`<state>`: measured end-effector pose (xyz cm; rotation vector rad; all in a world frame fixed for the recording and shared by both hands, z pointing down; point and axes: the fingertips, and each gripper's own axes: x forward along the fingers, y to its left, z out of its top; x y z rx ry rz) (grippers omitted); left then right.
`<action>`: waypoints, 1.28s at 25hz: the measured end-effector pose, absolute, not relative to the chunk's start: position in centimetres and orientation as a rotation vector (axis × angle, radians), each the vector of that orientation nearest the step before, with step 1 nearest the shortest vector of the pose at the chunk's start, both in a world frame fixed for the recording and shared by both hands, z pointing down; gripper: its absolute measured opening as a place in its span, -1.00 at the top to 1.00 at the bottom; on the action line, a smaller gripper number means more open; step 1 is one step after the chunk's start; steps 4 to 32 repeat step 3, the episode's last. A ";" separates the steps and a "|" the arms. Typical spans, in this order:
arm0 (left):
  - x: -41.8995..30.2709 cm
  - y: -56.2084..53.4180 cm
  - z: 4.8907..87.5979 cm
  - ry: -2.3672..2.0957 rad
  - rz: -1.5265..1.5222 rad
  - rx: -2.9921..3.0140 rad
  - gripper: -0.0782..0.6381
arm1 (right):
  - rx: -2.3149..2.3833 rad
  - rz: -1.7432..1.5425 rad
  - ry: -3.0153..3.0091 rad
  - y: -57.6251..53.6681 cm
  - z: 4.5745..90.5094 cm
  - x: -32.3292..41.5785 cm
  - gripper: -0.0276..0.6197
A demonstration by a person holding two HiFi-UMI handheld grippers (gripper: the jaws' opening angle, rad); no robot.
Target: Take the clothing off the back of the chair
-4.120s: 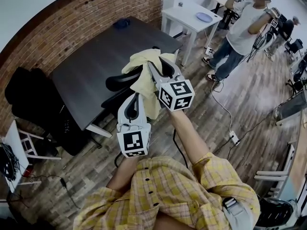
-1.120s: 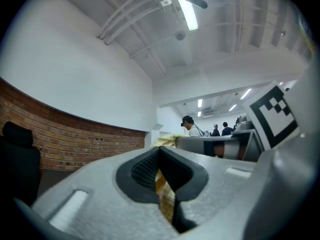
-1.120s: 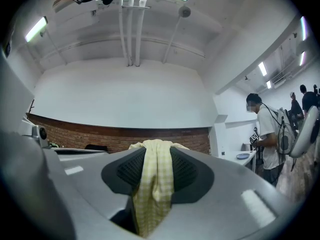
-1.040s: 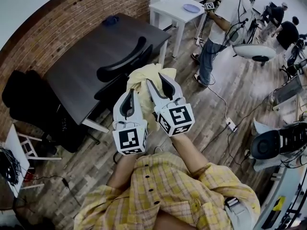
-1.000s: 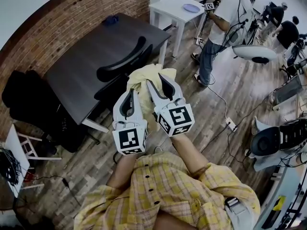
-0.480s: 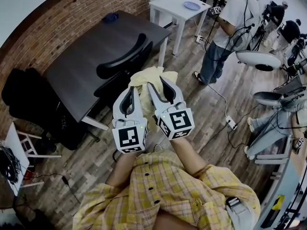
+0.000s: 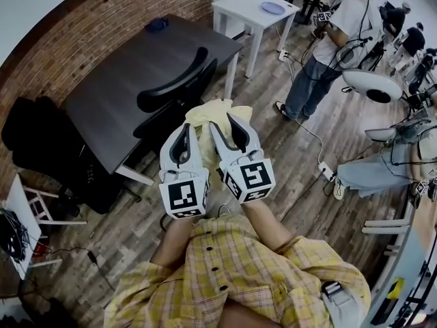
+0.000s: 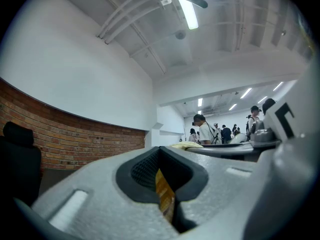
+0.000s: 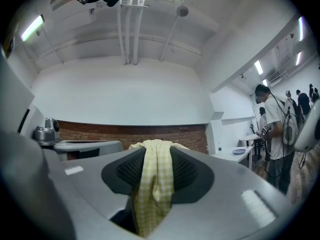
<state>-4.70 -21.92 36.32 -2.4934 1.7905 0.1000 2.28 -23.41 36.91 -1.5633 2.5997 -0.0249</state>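
Filling the upper left of the head view, a dark table (image 7: 116,87) stands along a brick wall (image 7: 89,26), and a black chair (image 7: 172,91) sits against its near edge with its back bare. A person (image 7: 326,43) stands beyond by a white table (image 7: 254,14). The yellow checked clothing (image 9: 154,179) is off the chair, hanging over the wood floor (image 7: 287,149) just in front of it. The right gripper (image 7: 222,123) is clamped on a bunched fold of the clothing, which drapes over the pads. Just beside it, the left gripper (image 8: 163,186) has its jaws together; a thin brownish sliver shows in the slit, and what it is cannot be told.
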 end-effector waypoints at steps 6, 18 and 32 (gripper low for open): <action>-4.9 -21.9 36.4 1.793 0.102 -2.492 0.78 | -1.560 -0.026 2.601 -23.3 37.0 2.1 0.45; -4.9 -21.9 36.4 1.793 0.102 -2.492 0.78 | -1.560 -0.026 2.601 -23.3 37.0 2.1 0.45; -4.9 -21.9 36.4 1.793 0.102 -2.492 0.78 | -1.560 -0.026 2.601 -23.3 37.0 2.1 0.45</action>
